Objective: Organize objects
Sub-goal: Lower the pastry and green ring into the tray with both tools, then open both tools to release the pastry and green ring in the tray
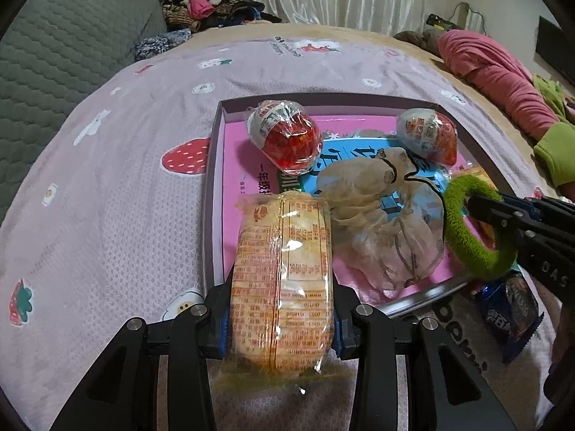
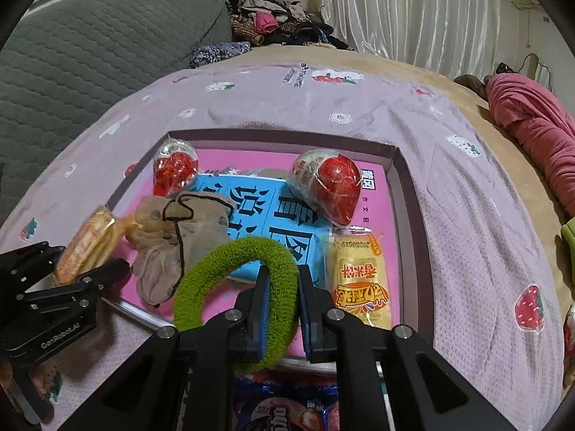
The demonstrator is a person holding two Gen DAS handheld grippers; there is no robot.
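Observation:
My left gripper [image 1: 282,323] is shut on a clear-wrapped cracker packet [image 1: 284,273] with orange print, held over the near left corner of a shallow purple-walled box [image 1: 215,165]. My right gripper [image 2: 284,287] is shut on a fuzzy green ring [image 2: 201,280] above the box's near edge [image 2: 402,179]. Inside the box lie two red-and-white wrapped eggs [image 2: 176,168] [image 2: 330,186], a crumpled beige bag with a black cord [image 2: 172,251] and a yellow snack packet [image 2: 359,280]. The pink and blue printed bottom [image 2: 251,201] shows between them.
A dark blue snack packet [image 1: 510,316] lies on the pink strawberry bedspread [image 1: 107,179] just outside the box's near edge. A grey quilted cushion [image 1: 64,54] and a clothes pile [image 1: 201,3] sit at the back left. A pink garment [image 1: 496,72] and a green sleeve [image 1: 553,154] are at the right.

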